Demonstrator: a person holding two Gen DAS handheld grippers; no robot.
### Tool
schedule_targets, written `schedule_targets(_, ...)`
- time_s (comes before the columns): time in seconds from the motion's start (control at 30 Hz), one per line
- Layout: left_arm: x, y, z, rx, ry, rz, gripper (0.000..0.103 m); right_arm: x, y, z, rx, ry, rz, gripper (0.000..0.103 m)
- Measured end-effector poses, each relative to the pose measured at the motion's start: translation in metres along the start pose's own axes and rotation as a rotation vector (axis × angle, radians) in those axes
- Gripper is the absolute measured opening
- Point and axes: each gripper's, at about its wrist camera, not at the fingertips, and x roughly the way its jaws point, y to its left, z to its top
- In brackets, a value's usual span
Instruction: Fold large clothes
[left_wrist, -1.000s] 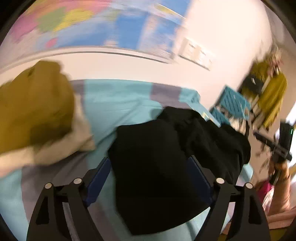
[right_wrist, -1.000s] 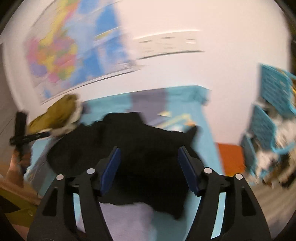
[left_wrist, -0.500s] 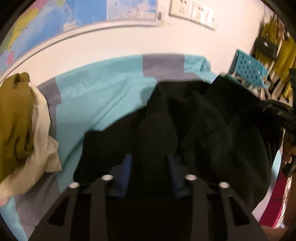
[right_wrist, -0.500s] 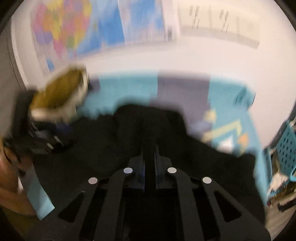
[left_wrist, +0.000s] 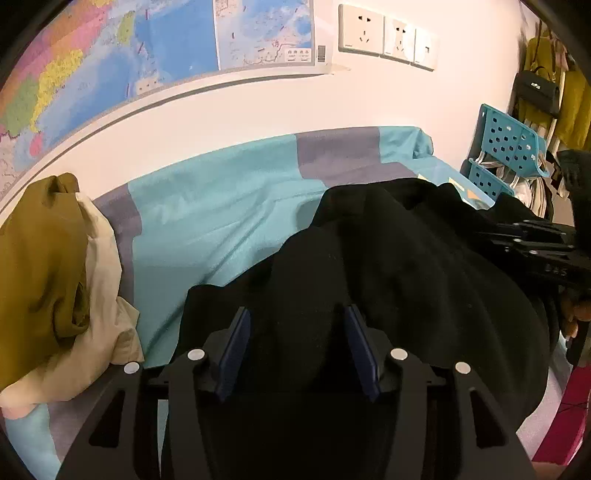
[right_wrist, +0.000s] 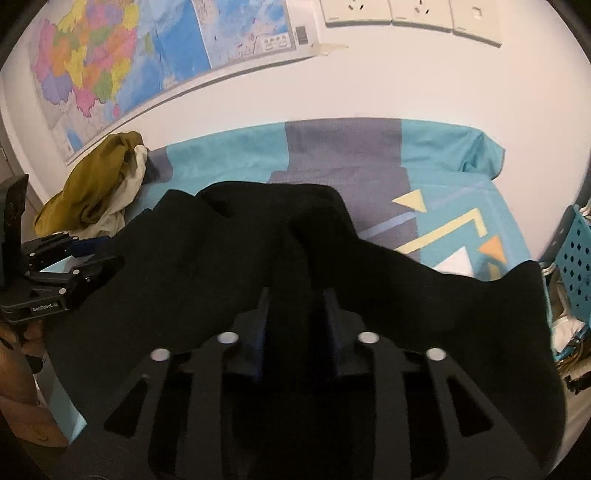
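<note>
Nearest the left wrist camera, the left gripper (left_wrist: 293, 343) has its jaws opening, with a ridge of the black garment (left_wrist: 406, 266) bunched between the blue pads; whether the pads press on the cloth is hard to tell against the black. The right gripper (right_wrist: 295, 325) is likewise opening, its jaws narrower, with a fold of the same garment standing between them. The garment lies crumpled across the near part of the bed (right_wrist: 343, 147), draped over its front edge, with both grippers at its near side.

The likely trouble is that the releases leave the cloth in a heap, not flat, since thick folds rise under both grippers. A later grasp could catch several layers at once, and the fold would come out lopsided. The part hanging over the bed edge may drag the garment off.

Farther back, an olive and cream pile of clothes (left_wrist: 48, 266) sits by the wall, apart from the garment. Behind it hangs a map (right_wrist: 122, 62).
</note>
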Motion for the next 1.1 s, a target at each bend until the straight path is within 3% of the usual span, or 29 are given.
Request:
schedule_targets(0.13,-0.001,-0.003,-0.002,0.011,-0.003,0.009,0.055,-0.029,-0.005,-0.007,0.041,-0.074,0.038,0.047)
schedule_targets(0.3,0.000,-0.001,-0.005,-0.005,-0.002,0.001,0.059,-0.049,0.006,-0.016,0.007,-0.103,0.131,0.048)
schedule_targets(0.43,0.007,0.002,-0.006,-0.026,0.012,-0.002,0.062,-0.022,0.019,-0.019,-0.049,-0.034,0.092,0.048)
schedule_targets(0.57,0.021,0.007,-0.008,-0.055,0.039,0.007,0.071,0.013,0.012,-0.018,-0.024,0.017,0.040,0.042)
schedule_targets(0.63,0.027,0.010,-0.010,-0.081,0.058,-0.008,0.072,0.015,0.007,-0.016,0.014,0.017,0.060,0.042)
schedule_targets(0.73,0.024,0.012,-0.011,-0.093,0.048,-0.020,0.072,-0.003,0.003,-0.019,0.032,-0.021,0.081,0.043)
schedule_targets(0.97,-0.017,0.012,-0.024,-0.085,-0.028,-0.051,0.075,-0.091,-0.024,-0.046,0.089,-0.145,0.107,0.046)
schedule_targets(1.1,-0.024,0.016,-0.045,-0.086,-0.009,-0.079,0.076,-0.104,-0.048,-0.068,0.135,-0.134,0.022,0.045)
